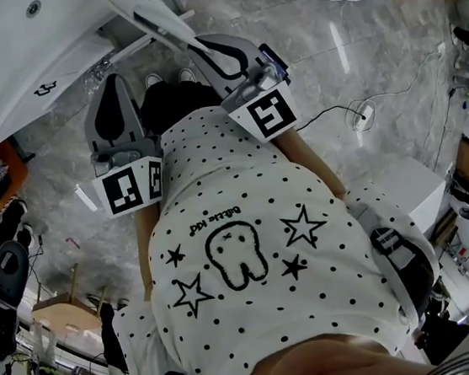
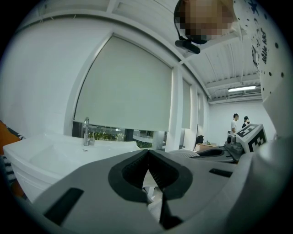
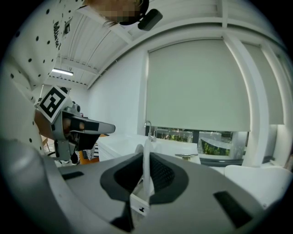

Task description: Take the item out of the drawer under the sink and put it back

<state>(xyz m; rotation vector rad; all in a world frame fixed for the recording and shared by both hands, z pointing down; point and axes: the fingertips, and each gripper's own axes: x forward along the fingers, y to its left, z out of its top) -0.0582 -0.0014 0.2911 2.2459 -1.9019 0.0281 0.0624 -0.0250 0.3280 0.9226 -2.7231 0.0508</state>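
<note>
Right hand-held gripper [image 3: 145, 157] clamps a thin white item [image 3: 145, 183], apparently out of the drawer; left hand-held gripper [image 2: 148, 154] closed, empty. Next — return it beneath the sink [image 3: 120, 140] ahead.

Left hand-held gripper [image 2: 148, 154]: jaws closed together, empty. Right hand-held gripper [image 3: 146, 157]: jaws clamped on a thin white item [image 3: 146, 178]. Both point toward the sink [image 2: 55, 153].

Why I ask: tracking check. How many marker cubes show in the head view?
2. One cube sits on the left gripper, left of the dotted shirt; the other cube on the right gripper, above the shirt's upper right. None looks hidden.
</note>
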